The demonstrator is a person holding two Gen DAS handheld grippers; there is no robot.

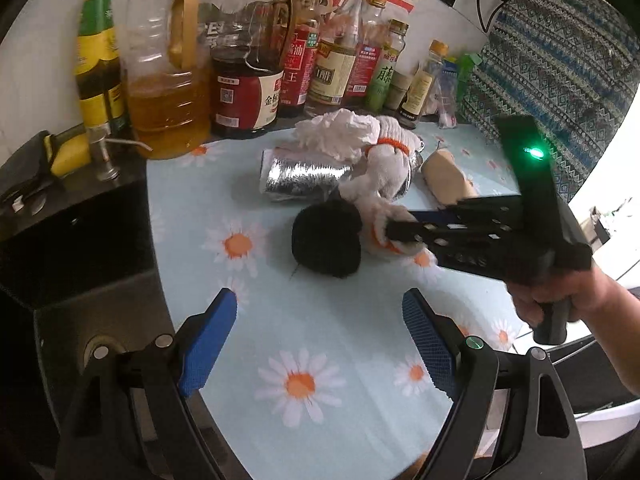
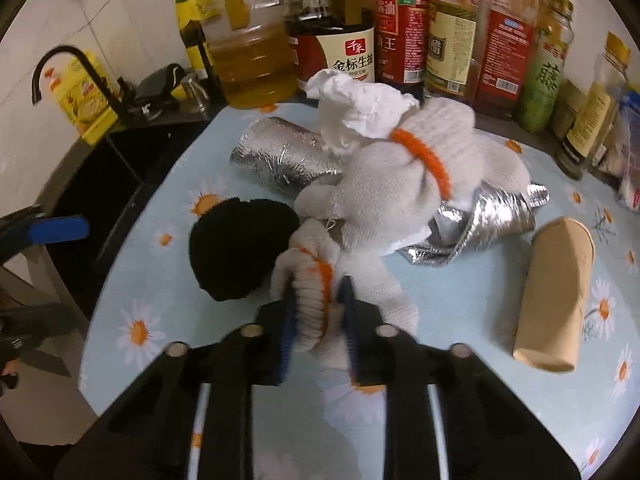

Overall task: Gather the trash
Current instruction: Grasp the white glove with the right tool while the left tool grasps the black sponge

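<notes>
A pile of trash lies on the daisy-print table (image 1: 320, 332): a black yarn ball (image 1: 326, 238) (image 2: 240, 248), white work gloves with orange cuffs (image 2: 384, 192) (image 1: 384, 172), crumpled white tissue (image 2: 356, 112) (image 1: 340, 130), silver foil wrap (image 1: 304, 176) (image 2: 280, 156) and a tan cardboard tube (image 2: 554, 292) (image 1: 442, 178). My right gripper (image 2: 320, 304) (image 1: 394, 230) is shut on the cuff of a white glove (image 2: 310, 292) beside the yarn ball. My left gripper (image 1: 320, 312) is open and empty, held near the table's front, short of the yarn ball.
Several oil, soy sauce and vinegar bottles (image 1: 244, 80) (image 2: 404, 32) line the back of the table. A black sink (image 1: 76, 232) with a black faucet (image 2: 72, 68) is at the left. A patterned cloth (image 1: 552, 60) hangs at the right.
</notes>
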